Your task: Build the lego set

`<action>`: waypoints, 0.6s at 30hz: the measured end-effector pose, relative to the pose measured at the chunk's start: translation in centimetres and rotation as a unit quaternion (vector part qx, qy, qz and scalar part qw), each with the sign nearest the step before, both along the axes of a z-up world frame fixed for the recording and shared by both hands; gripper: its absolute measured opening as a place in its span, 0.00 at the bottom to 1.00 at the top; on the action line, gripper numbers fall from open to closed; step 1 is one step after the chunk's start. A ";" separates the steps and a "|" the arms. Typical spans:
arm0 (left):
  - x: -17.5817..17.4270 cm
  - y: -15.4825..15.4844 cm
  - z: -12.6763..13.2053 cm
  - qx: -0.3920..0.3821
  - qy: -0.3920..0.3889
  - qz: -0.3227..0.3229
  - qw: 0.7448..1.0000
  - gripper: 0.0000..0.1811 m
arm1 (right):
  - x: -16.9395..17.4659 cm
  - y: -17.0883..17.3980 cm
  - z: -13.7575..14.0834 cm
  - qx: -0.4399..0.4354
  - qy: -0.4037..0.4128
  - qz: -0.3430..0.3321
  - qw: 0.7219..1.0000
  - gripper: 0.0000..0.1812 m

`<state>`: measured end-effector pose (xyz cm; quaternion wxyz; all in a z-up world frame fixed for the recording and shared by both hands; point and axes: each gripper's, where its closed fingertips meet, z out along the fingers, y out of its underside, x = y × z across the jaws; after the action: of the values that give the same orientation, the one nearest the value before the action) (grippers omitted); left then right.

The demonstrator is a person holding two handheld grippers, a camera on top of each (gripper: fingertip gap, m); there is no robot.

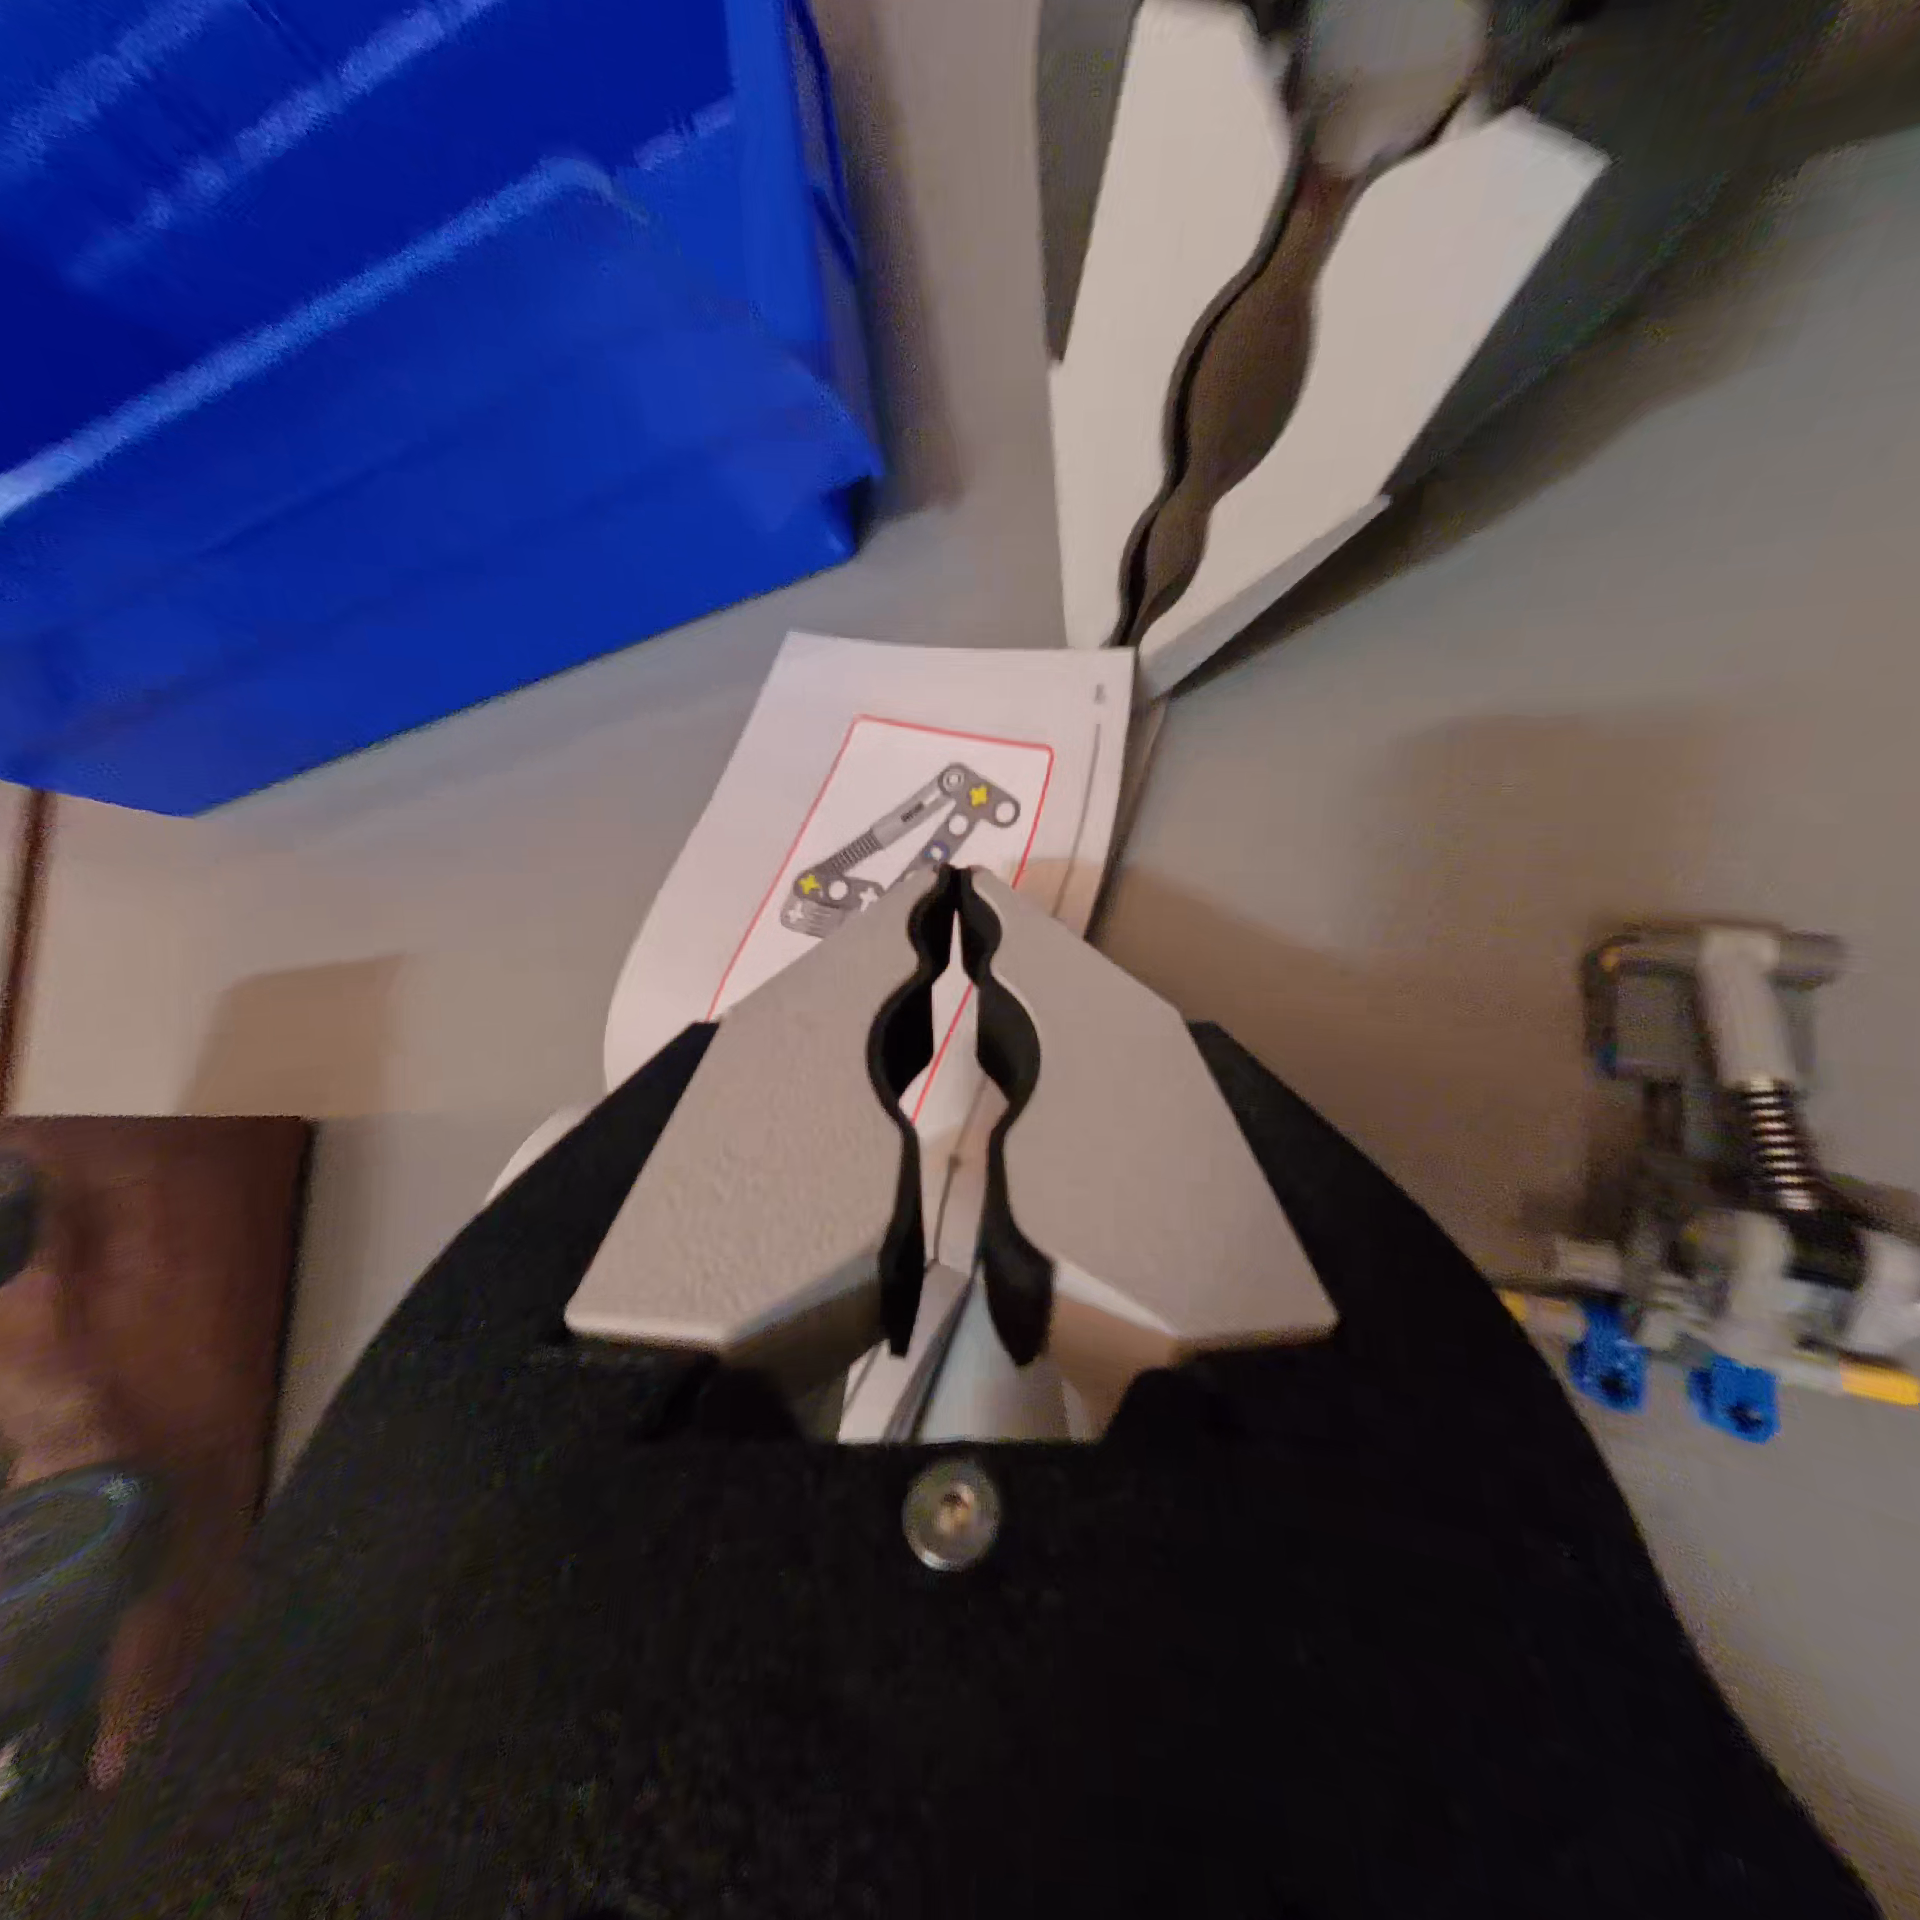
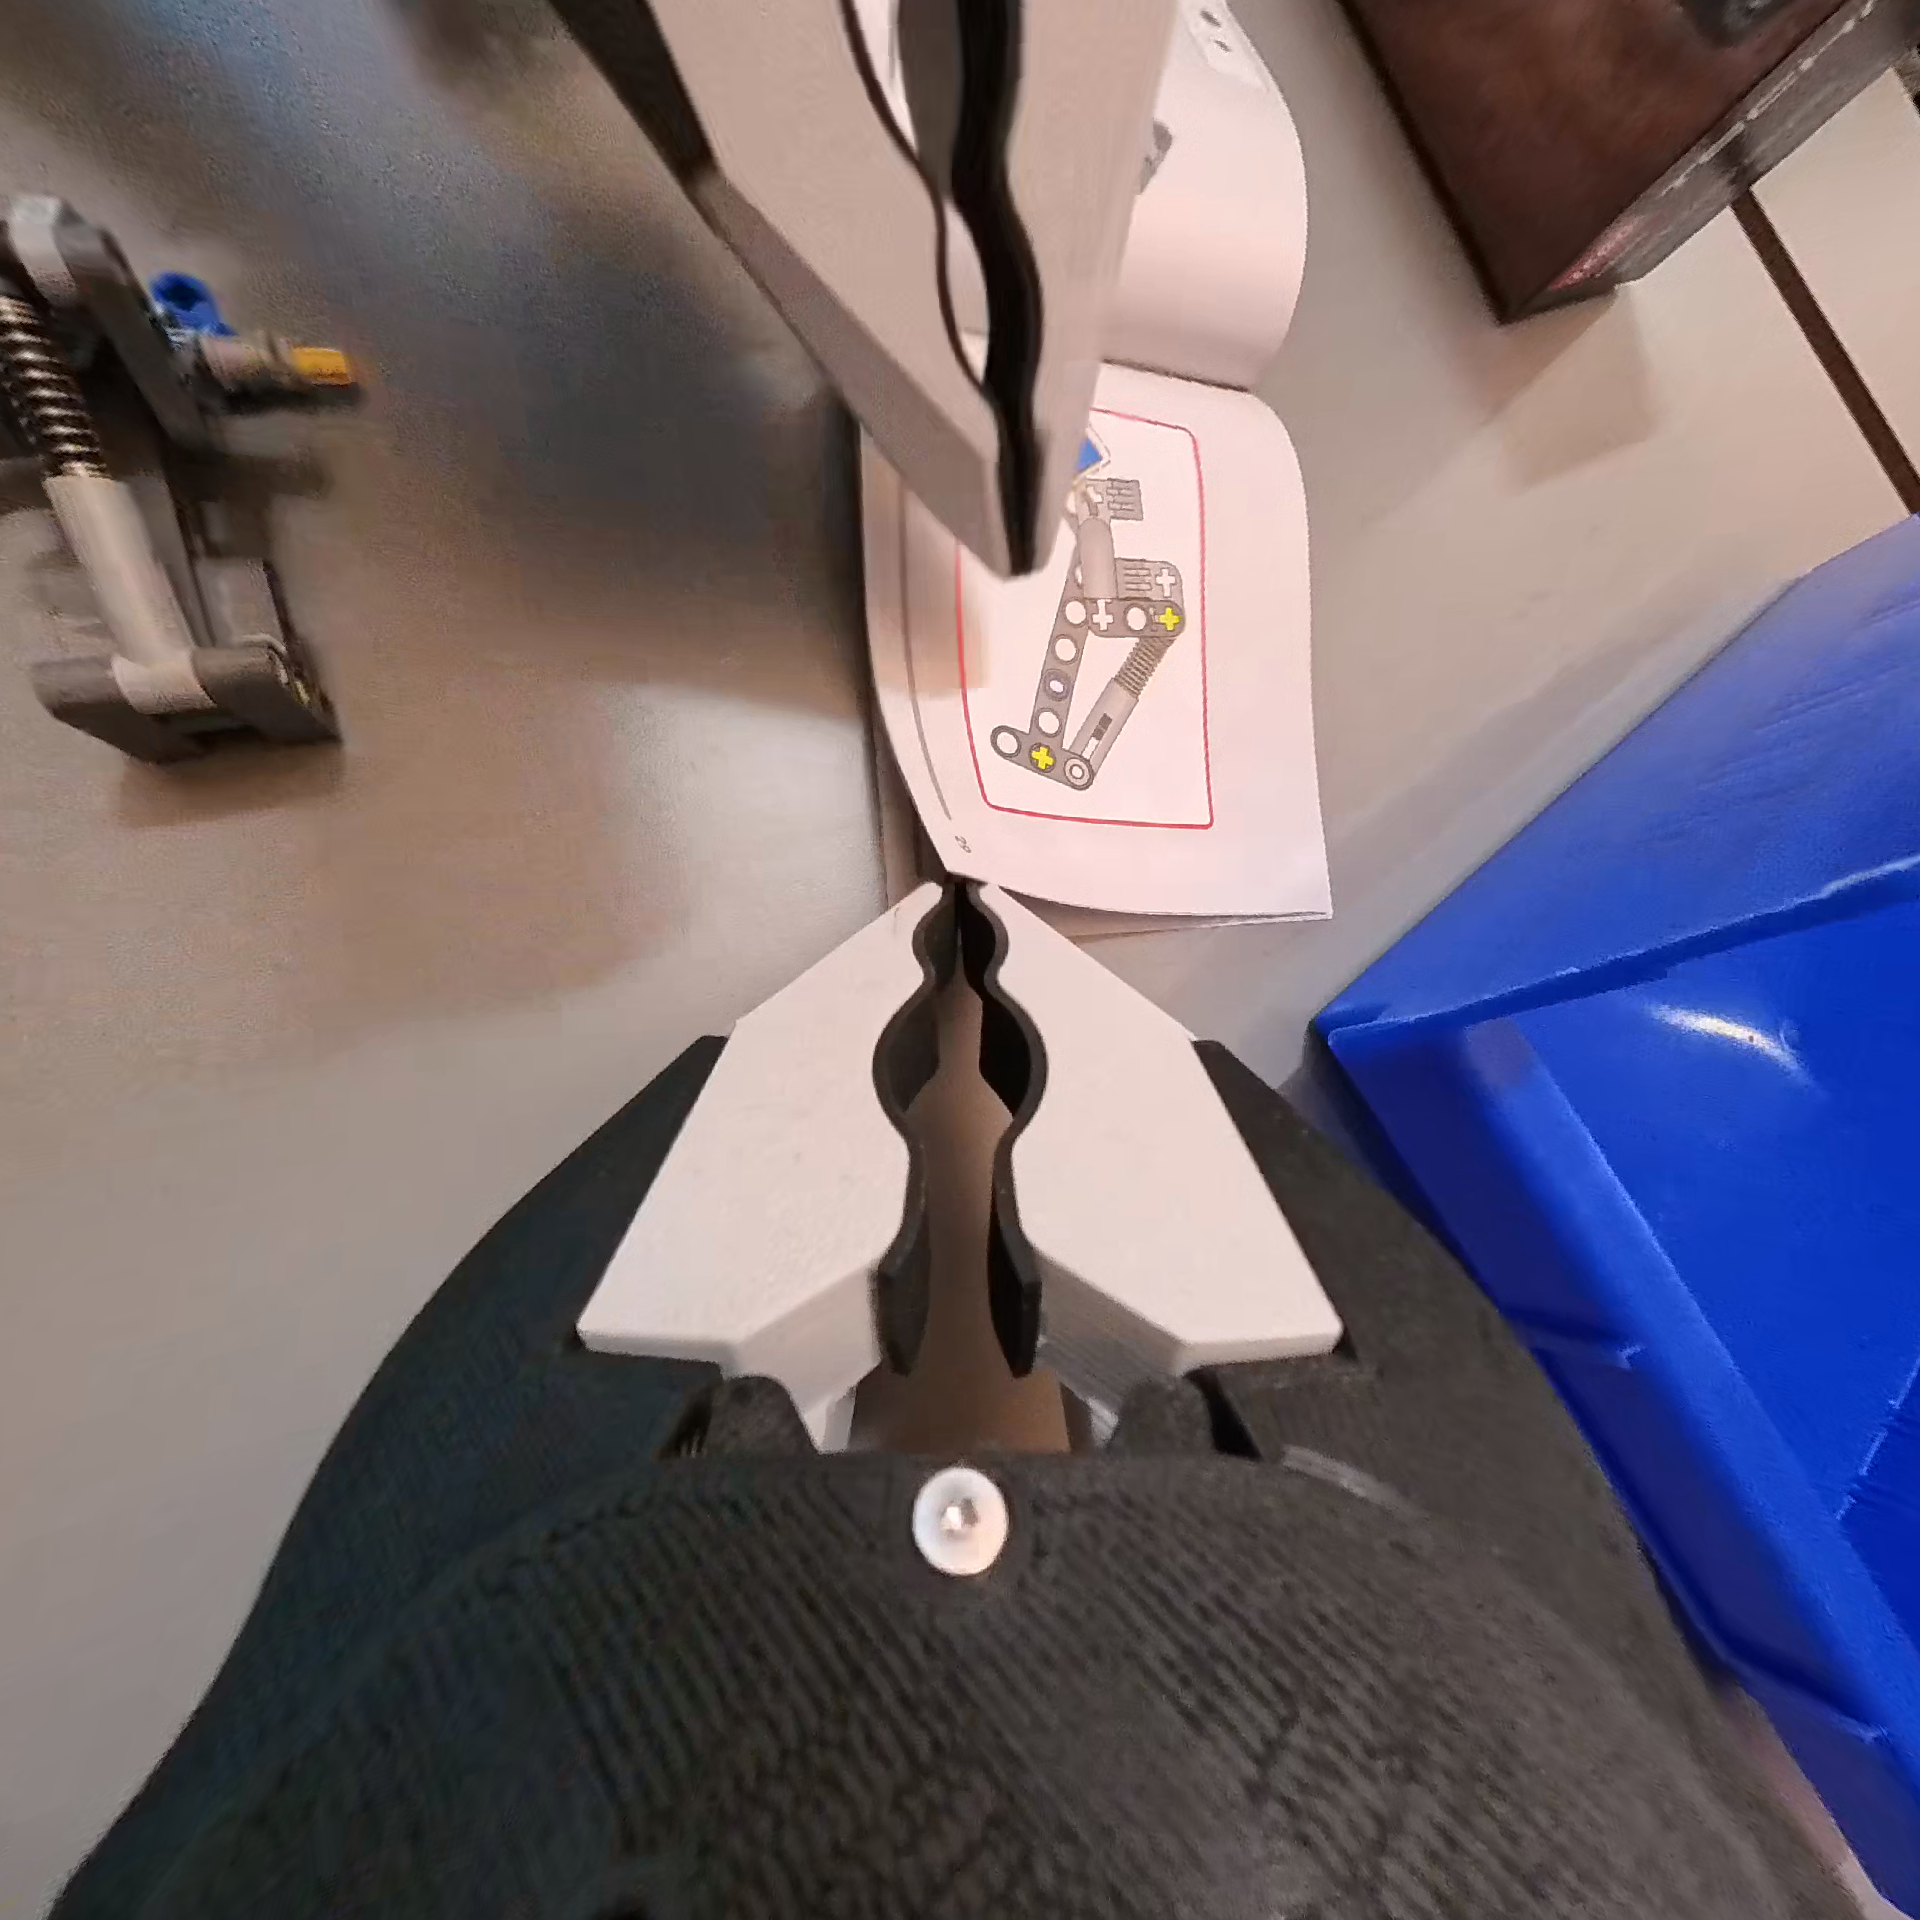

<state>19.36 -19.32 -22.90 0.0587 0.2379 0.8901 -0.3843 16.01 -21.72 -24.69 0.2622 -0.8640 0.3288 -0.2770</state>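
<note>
A partly built grey lego assembly (image 1: pixel 1714 1174) with a spring shock and blue pins lies on the light table; it also shows at the left of the right wrist view (image 2: pixel 156 520). An open instruction booklet (image 1: pixel 914 790) lies between both grippers, its page (image 2: pixel 1122 675) showing a red-framed drawing. My left gripper (image 1: pixel 956 878) is shut, its tips over the drawing, with nothing visible between them. My right gripper (image 2: pixel 956 894) is shut, its tips at the booklet's near corner. Each gripper shows in the other's view, the right (image 1: pixel 1127 634) and the left (image 2: pixel 1023 561).
A blue plastic bin (image 1: pixel 416 364) stands beside the booklet, at the right in the right wrist view (image 2: pixel 1662 1143). A dark brown box (image 2: pixel 1610 125) sits at the far side, at the lower left in the left wrist view (image 1: pixel 156 1299). Tip to tip, the grippers are about 5 cm apart.
</note>
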 end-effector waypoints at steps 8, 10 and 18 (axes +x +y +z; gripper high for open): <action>2.1 3.3 -2.3 0.118 -0.066 -0.026 0.990 0.00 | -0.1 -0.1 -0.1 0.011 0.005 -0.014 1.000 0.00; 2.4 4.1 -2.3 0.122 -0.060 -0.018 0.990 0.00 | -0.1 -0.1 -0.1 0.009 0.008 -0.016 1.000 0.00; 3.0 4.8 -2.2 0.112 -0.066 0.001 0.992 0.00 | -0.1 -0.5 0.1 0.022 0.011 -0.023 0.999 0.00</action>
<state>22.33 -14.51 -25.14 0.0902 0.2671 0.9219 -0.2657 15.86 -22.24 -24.62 0.2707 -0.8535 0.3572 -0.2659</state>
